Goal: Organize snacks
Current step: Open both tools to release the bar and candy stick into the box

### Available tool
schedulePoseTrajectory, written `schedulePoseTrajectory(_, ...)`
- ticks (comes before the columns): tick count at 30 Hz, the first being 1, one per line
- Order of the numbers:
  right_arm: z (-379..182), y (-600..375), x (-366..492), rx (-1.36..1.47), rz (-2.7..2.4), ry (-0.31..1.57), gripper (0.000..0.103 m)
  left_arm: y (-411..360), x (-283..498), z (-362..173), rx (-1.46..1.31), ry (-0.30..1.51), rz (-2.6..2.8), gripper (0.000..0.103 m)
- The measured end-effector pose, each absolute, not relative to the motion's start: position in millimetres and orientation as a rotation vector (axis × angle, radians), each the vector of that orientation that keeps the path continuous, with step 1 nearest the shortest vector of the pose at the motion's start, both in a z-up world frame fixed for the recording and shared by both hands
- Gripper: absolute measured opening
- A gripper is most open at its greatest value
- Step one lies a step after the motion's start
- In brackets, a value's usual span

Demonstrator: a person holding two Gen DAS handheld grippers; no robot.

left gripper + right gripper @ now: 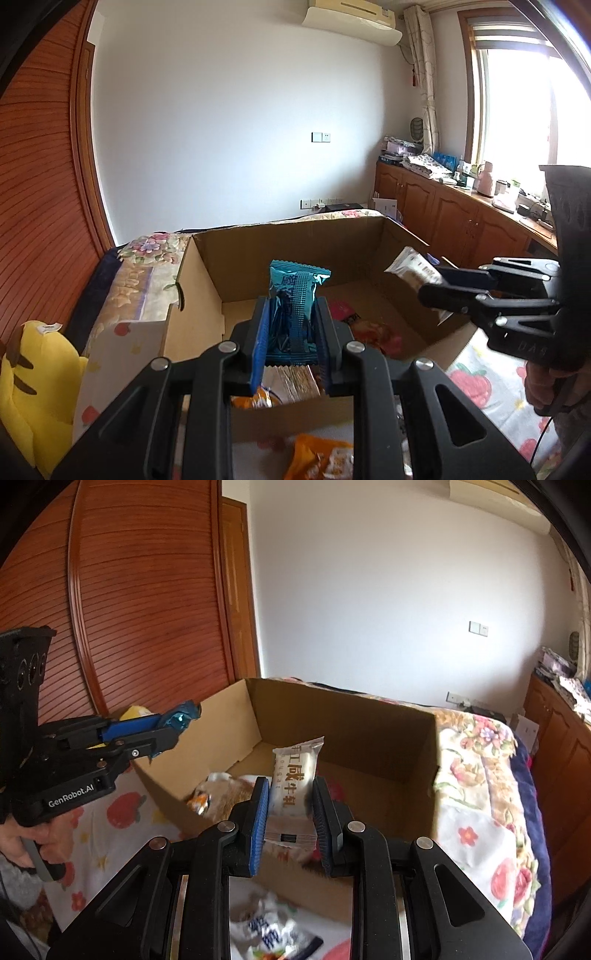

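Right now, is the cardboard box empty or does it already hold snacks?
Not empty. The open cardboard box already holds several snack packets on its floor.

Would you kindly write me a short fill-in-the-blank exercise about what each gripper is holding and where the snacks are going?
1. The left gripper is shut on a snack packet whose wrapper is ____ in colour.
2. The right gripper is shut on a ____ nougat packet.
3. Both packets are held over an open ____ box.
4. The box sits on a ____ bedspread.

Missing words: teal; white; cardboard; floral
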State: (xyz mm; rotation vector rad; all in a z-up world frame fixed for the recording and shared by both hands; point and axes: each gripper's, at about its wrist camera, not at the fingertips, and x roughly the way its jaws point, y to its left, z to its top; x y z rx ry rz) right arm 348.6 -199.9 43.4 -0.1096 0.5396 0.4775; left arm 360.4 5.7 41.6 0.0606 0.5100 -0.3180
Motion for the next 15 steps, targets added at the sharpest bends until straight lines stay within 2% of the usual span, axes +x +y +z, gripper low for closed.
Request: schedulePoseTrajectory(15, 26, -176, 388, -0.195, 0.481, 0.601, 0.022, 4, 394, 19, 0.058, 0.586, -0.3, 0.021)
